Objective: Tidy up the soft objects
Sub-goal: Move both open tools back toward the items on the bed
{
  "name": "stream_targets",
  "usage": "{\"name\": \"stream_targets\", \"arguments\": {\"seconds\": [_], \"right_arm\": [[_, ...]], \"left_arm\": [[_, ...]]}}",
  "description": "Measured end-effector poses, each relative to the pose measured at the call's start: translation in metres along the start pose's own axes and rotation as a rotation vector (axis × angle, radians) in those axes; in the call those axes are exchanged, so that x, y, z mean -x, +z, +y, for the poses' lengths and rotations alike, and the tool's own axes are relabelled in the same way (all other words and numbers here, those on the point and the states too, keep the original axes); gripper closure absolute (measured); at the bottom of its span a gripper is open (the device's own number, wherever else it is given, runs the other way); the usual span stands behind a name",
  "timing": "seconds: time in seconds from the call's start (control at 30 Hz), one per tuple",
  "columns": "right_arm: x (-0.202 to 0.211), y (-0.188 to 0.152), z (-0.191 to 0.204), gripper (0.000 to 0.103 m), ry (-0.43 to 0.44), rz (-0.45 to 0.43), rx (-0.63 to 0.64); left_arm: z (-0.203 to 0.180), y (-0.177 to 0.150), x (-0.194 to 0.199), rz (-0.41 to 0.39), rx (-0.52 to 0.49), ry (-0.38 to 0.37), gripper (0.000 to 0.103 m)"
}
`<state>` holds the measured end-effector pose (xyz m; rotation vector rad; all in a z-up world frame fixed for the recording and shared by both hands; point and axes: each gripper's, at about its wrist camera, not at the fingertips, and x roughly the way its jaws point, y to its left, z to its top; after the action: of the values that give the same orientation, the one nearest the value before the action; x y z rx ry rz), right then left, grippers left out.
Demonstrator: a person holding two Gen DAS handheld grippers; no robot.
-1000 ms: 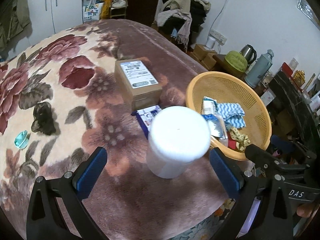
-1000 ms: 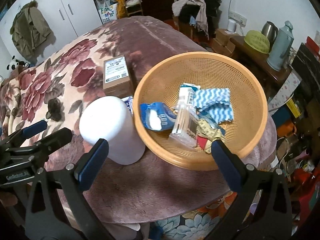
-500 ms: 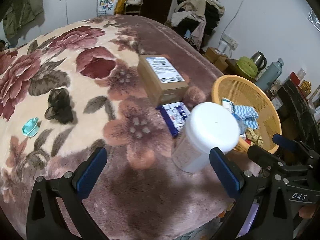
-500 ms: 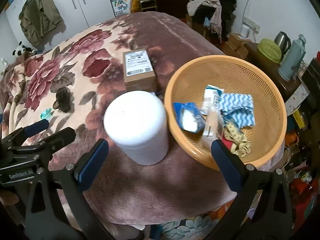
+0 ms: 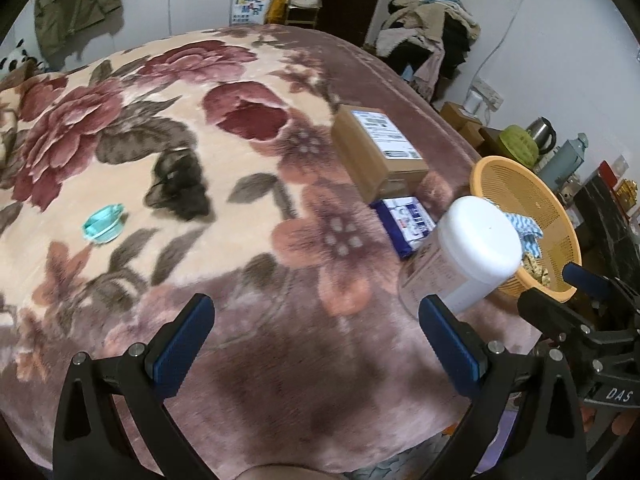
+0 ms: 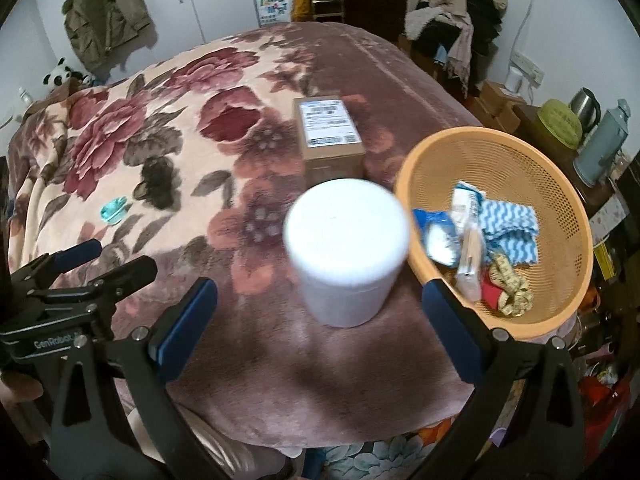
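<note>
Both grippers empty, jaws spread wide. Teal soft item (image 5: 103,224) lies on the blanket (image 5: 240,80) toward its left edge, well apart from the basket (image 6: 560,184) at the near right corner; its long axis runs roughly left-right. Left gripper (image 5: 316,344) is nearer, item ahead-left of its jaws; right gripper (image 6: 320,332) faces the white tub (image 6: 346,248).

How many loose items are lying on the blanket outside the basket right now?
5: a cardboard box, a blue packet beside it, a white tub next to the basket, a dark cloth and a teal piece farther left. Others may be hidden.
</note>
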<state>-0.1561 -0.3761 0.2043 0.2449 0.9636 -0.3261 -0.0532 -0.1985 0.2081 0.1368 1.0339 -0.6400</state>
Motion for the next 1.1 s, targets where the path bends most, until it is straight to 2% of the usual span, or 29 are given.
{"name": "stream_targets", "arguments": {"seconds": [0.53, 0.87, 1.1], "right_arm": [[0.010, 0.006, 0.096, 0.000, 0.092, -0.025, 0.161], [-0.014, 0.018, 0.143, 0.000, 0.156, 0.019, 0.220], [-0.040, 0.026, 0.159, 0.000, 0.203, 0.070, 0.210]], "left_arm": [[0.095, -0.019, 0.050, -0.034, 0.132, 0.088, 0.001], [0.148, -0.024, 0.056, -0.010, 0.210, 0.148, 0.001], [0.186, -0.022, 0.038, 0.042, 0.252, 0.172, 0.001]]}}
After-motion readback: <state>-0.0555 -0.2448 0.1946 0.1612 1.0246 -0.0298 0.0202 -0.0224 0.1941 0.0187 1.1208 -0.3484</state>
